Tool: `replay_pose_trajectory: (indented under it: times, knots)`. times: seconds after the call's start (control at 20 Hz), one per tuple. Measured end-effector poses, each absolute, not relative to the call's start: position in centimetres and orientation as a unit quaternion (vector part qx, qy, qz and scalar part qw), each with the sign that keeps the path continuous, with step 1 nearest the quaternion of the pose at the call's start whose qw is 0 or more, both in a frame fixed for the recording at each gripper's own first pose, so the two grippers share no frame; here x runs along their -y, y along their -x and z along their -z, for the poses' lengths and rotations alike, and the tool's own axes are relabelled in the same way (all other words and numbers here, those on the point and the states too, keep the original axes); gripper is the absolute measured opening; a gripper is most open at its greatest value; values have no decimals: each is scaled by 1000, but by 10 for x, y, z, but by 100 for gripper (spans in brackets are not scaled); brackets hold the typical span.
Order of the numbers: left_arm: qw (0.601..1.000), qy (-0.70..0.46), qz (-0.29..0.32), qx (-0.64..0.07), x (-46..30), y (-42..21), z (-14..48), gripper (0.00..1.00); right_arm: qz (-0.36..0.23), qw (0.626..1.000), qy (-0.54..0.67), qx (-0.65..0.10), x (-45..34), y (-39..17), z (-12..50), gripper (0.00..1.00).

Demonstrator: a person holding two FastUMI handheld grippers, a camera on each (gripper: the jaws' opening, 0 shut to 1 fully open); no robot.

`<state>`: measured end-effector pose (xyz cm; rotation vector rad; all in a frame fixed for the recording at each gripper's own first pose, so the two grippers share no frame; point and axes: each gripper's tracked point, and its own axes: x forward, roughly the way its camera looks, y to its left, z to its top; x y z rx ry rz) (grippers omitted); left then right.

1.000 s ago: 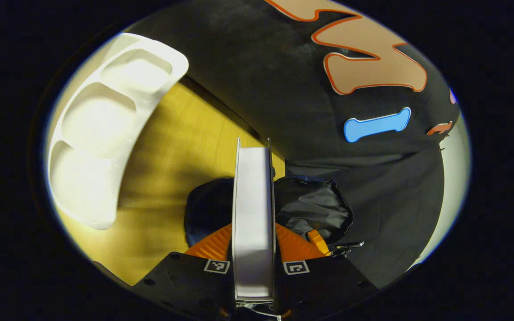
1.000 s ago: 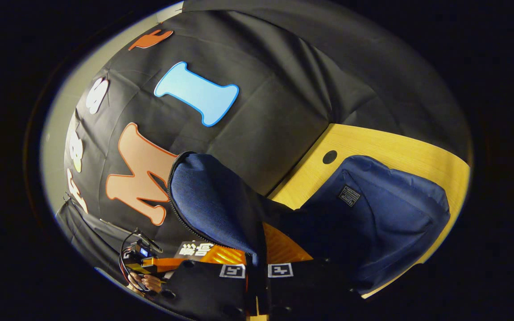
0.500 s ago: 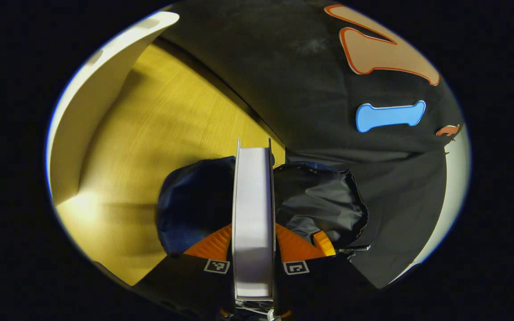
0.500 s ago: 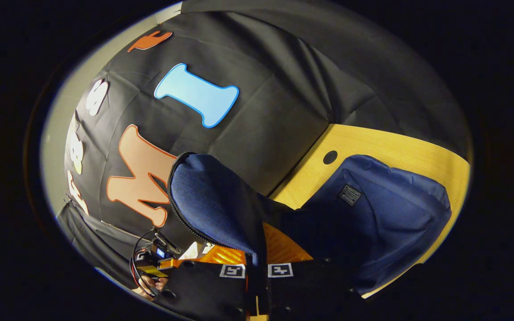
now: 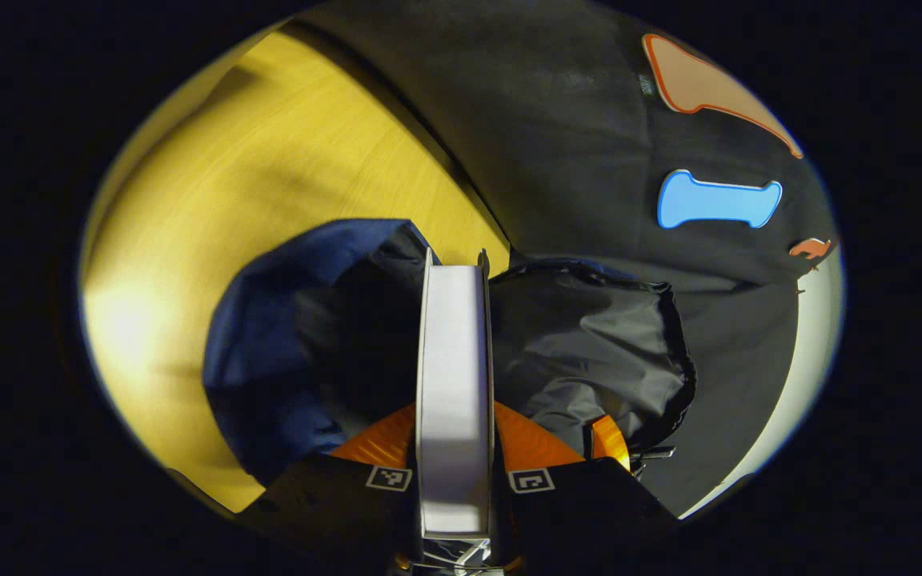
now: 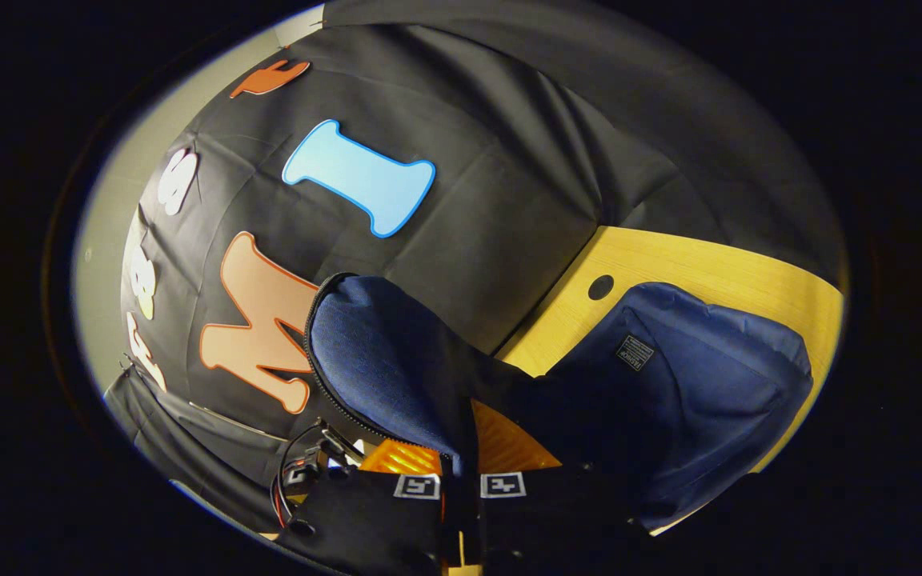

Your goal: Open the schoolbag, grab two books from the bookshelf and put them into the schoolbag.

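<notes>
- Bag point(image 5: 285, 344) open; right gripper point(image 6: 461, 480) clamps its flap point(image 6: 381, 360).
- Left gripper point(image 5: 454, 472) clamps a book point(image 5: 453, 384) above the opening; insertion remains.

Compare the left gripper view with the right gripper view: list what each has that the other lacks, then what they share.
Left gripper view alone: a white book clamped between its jaws, and the bag's dark lining. Right gripper view alone: the bag's lifted blue flap pinched in its jaws, a label patch, and a round hole in the table. Shared: the blue schoolbag and the wooden table.
</notes>
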<state>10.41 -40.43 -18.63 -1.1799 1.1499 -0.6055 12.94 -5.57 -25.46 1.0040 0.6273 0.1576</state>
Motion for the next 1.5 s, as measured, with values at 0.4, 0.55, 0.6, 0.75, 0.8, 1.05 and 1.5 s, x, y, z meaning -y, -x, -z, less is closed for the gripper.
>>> replay_pose_trajectory:
  times: [0.4,0.55,0.6,0.75,0.8,1.05,1.5]
  knots:
    - [621,539,253,-510,444,-100,209,29,-77,819,-489,-289,60,-132,253,4]
    - [621,538,255,-510,450,-101,210,29,-79,819,-489,-291,60,-133,253,4]
    - [621,537,256,-510,451,-100,210,28,-79,819,-489,-290,61,-134,253,4]
    - [625,531,259,-510,448,-100,211,30,-79,818,-491,-289,64,-135,253,4]
    - [626,529,259,-510,449,-100,211,30,-79,818,-492,-288,66,-134,254,4]
    - [689,390,235,-564,422,-80,250,61,-74,816,-497,-288,65,-137,257,4]
    - [807,103,247,-526,343,-84,252,78,-75,819,-489,-289,66,-136,260,4]
